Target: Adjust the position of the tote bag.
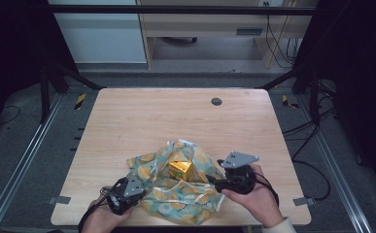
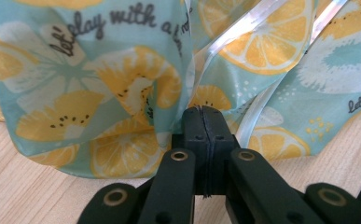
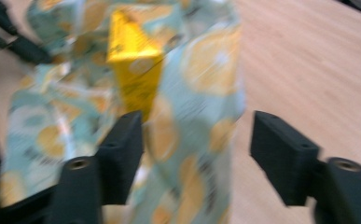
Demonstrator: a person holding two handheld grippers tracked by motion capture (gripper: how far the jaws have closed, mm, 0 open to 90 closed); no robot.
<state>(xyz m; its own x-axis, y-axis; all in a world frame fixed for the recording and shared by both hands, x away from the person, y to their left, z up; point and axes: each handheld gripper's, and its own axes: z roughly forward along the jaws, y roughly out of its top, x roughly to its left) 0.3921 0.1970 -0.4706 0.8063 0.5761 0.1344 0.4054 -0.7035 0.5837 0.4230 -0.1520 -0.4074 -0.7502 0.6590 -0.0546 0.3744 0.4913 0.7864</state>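
A teal cloth [image 1: 190, 199] printed with lemon slices lies crumpled at the table's near edge. A small yellow box [image 1: 180, 169] sits on its middle. My left gripper [image 1: 142, 187] is at the cloth's near left corner. In the left gripper view my left gripper [image 2: 205, 114] is shut, and the folds of the cloth [image 2: 99, 93] gather into its tips. My right gripper [image 1: 215, 173] is at the cloth's right side. In the blurred right gripper view my right gripper [image 3: 194, 128] stands open, with a raised fold of the cloth [image 3: 201, 93] loose between the jaws and the yellow box [image 3: 134, 60] beyond.
The wooden table [image 1: 142, 116] has a round grey grommet [image 1: 216, 101] near its far edge. Dark metal frame rails run along both sides. Cables lie on the floor at the right [image 1: 307, 145]. A pale ribbon edge [image 2: 243, 28] crosses the cloth.
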